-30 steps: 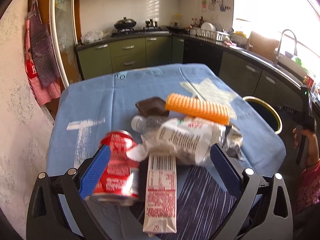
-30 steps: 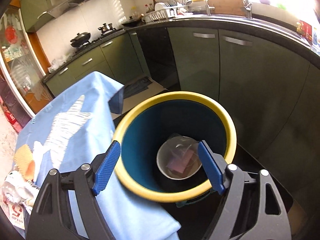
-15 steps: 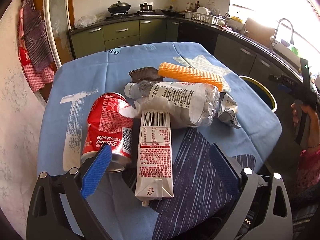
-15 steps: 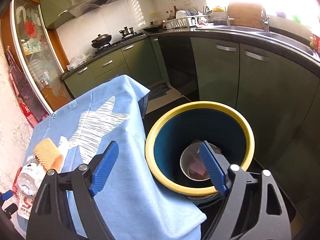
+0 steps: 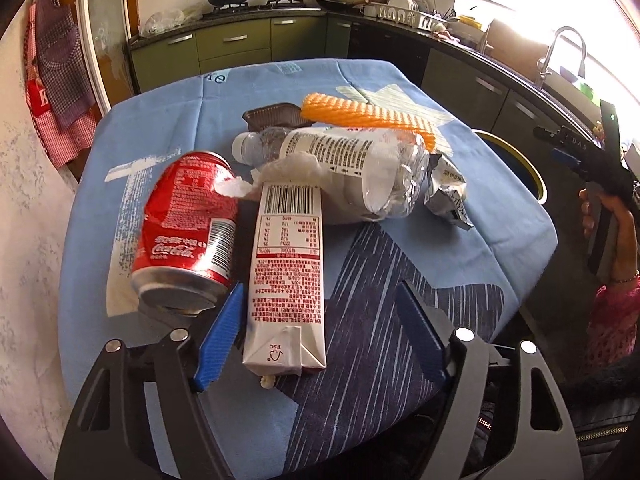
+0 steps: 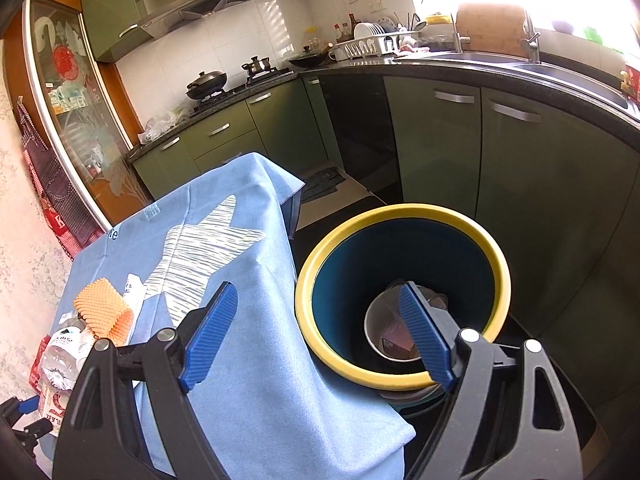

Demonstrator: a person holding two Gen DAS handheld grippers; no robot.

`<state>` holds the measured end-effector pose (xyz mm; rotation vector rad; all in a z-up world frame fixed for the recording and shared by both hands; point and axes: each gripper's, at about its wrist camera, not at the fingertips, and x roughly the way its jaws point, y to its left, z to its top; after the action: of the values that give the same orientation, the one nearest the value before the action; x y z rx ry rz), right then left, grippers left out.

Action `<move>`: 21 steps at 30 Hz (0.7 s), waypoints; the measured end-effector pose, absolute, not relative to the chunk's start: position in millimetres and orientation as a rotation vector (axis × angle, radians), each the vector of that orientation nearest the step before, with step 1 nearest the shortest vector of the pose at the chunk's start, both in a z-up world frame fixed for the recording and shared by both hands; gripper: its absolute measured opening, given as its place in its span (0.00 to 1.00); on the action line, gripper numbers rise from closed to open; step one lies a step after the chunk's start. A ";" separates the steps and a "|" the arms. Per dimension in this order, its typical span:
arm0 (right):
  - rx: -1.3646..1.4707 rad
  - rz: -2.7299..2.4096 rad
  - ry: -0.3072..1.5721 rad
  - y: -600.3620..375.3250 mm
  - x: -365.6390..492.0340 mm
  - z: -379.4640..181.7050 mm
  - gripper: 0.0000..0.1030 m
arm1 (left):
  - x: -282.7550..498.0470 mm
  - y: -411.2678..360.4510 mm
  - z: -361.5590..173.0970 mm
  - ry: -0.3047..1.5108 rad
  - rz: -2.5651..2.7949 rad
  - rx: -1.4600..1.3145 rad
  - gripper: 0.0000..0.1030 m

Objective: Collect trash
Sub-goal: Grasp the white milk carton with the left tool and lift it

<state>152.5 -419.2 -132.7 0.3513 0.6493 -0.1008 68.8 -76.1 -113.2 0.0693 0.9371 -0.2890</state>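
Observation:
Trash lies piled on the blue tablecloth (image 5: 168,136): a dented red cola can (image 5: 186,224), a flattened white carton (image 5: 286,272), a crushed clear bottle (image 5: 352,164), an orange foam net (image 5: 366,118), a dark plastic tray (image 5: 274,114) and a silver wrapper (image 5: 446,192). My left gripper (image 5: 320,340) is open at the table's near edge, its fingers either side of the carton's near end. My right gripper (image 6: 320,336) is open and empty above the rim of the yellow-rimmed blue bin (image 6: 400,378), which holds a clear lid and a scrap.
The bin stands on the floor at the table's right side (image 5: 516,160). Green kitchen cabinets (image 6: 520,168) run behind it. The orange net (image 6: 104,312) and bottle (image 6: 64,356) also show at the right wrist view's left edge. A wall (image 5: 24,220) is left of the table.
My left gripper has pulled back and shifted right, from around the can to around the carton's near end. My right gripper has risen and backed away from the bin.

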 end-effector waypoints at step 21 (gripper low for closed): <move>0.356 -0.089 0.644 -417.0 151.1 -131.8 0.76 | 93.9 -75.6 -142.4 0.988 -0.208 0.109 0.34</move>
<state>151.1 -417.0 -131.8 0.3564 0.6435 -0.0891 93.9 -75.6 -142.4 0.1089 0.9877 -0.2080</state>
